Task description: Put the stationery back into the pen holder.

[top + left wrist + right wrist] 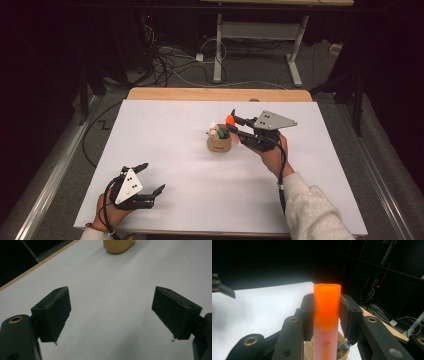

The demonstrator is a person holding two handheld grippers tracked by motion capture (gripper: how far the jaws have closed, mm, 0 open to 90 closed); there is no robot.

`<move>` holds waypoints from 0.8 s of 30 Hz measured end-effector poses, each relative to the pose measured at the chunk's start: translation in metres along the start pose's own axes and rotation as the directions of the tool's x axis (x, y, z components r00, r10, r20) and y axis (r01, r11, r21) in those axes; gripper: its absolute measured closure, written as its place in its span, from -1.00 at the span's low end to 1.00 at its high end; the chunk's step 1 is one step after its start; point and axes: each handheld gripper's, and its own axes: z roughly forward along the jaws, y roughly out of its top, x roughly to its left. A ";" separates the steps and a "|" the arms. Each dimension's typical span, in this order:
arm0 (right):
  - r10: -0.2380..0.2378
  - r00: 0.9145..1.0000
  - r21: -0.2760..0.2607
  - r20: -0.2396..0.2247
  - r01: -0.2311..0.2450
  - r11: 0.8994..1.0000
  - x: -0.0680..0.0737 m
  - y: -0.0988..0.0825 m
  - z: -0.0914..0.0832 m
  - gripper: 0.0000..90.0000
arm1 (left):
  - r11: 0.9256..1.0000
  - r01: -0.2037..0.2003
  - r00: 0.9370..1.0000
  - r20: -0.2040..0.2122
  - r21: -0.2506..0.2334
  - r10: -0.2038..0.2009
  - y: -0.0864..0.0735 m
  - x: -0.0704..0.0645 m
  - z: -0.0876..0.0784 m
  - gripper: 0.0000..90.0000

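Note:
A small tan wooden cup stands near the middle of the white table and holds a few pens. My right gripper is shut on an orange-capped highlighter, held upright just over the cup's right side. In the right gripper view the highlighter stands between both pads, orange cap up, pale barrel going down into the cup. My left gripper rests open near the table's front left corner, with nothing between its fingers. The cup's base shows far ahead of it.
The white board covers a wooden table whose far edge is bare. Beyond it are a desk frame and cables on the floor. A metal rail runs along the left side.

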 end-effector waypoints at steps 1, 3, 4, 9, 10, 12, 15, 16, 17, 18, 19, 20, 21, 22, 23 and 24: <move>0.005 1.000 -0.002 0.001 -0.005 1.000 0.000 0.001 0.001 0.50 | 1.000 0.000 1.000 0.001 0.000 0.000 0.000 0.000 0.000 -0.66; 0.009 1.000 -0.011 0.002 -0.009 1.000 -0.001 0.002 0.003 0.50 | 1.000 -0.002 1.000 0.002 0.001 0.002 0.000 0.000 0.000 -0.66; 0.007 1.000 -0.012 0.004 -0.007 1.000 -0.001 0.003 0.005 0.50 | 1.000 -0.002 1.000 0.002 -0.001 0.002 0.000 0.000 0.000 -0.66; 0.017 1.000 -0.035 0.007 -0.017 0.999 -0.003 0.007 0.007 0.50 | 1.000 -0.001 1.000 -0.002 -0.009 0.001 0.000 0.000 -0.001 -0.66; 0.021 1.000 -0.039 0.010 -0.020 0.999 -0.003 0.008 0.008 0.50 | 1.000 0.000 1.000 -0.001 -0.007 0.000 0.000 0.000 0.000 -0.66; 0.025 1.000 -0.045 0.015 -0.024 0.999 -0.005 0.010 0.010 0.50 | 1.000 -0.003 1.000 0.001 -0.002 0.003 0.000 0.000 0.000 -0.66; 0.038 0.999 -0.058 0.013 -0.038 0.998 -0.007 0.011 0.014 0.50 | 1.000 -0.001 1.000 0.003 -0.003 0.001 0.000 0.000 0.000 -0.66; 0.044 0.999 -0.062 0.012 -0.043 0.997 -0.007 0.011 0.015 0.50 | 1.000 -0.002 1.000 0.003 -0.004 0.002 0.000 0.000 0.000 -0.66; 0.045 0.999 -0.060 0.014 -0.045 0.997 -0.007 0.011 0.017 0.50 | 1.000 -0.001 1.000 0.004 -0.004 0.001 0.000 0.000 0.000 -0.66; 0.043 0.999 -0.062 0.013 -0.042 0.997 -0.007 0.011 0.019 0.50 | 1.000 0.000 1.000 0.004 -0.004 0.000 0.000 0.000 0.000 -0.66; 0.045 0.999 -0.059 0.014 -0.044 0.997 -0.007 0.011 0.021 0.50 | 1.000 0.000 1.000 0.005 -0.003 0.000 0.000 0.000 0.000 -0.66; 0.043 0.999 -0.056 0.015 -0.042 0.998 -0.007 0.011 0.023 0.50 | 1.000 0.000 1.000 0.005 -0.003 0.000 0.000 0.000 0.000 -0.66; 0.041 0.999 -0.053 0.018 -0.040 0.998 -0.007 0.011 0.025 0.50 | 1.000 0.000 1.000 0.006 -0.004 0.000 0.000 0.000 0.000 -0.66; 0.041 0.999 -0.052 0.022 -0.040 0.998 -0.006 0.010 0.027 0.50 | 1.000 0.000 1.000 0.007 -0.004 0.000 0.000 0.000 0.000 -0.66; 0.040 0.999 -0.050 0.022 -0.039 0.998 -0.006 0.010 0.029 0.50 | 1.000 0.000 1.000 0.007 -0.004 0.000 0.000 0.000 0.000 -0.66; 0.040 0.999 -0.049 0.027 -0.039 0.998 -0.006 0.009 0.030 0.50 | 1.000 0.000 1.000 0.007 -0.004 0.000 -0.001 0.000 0.000 -0.66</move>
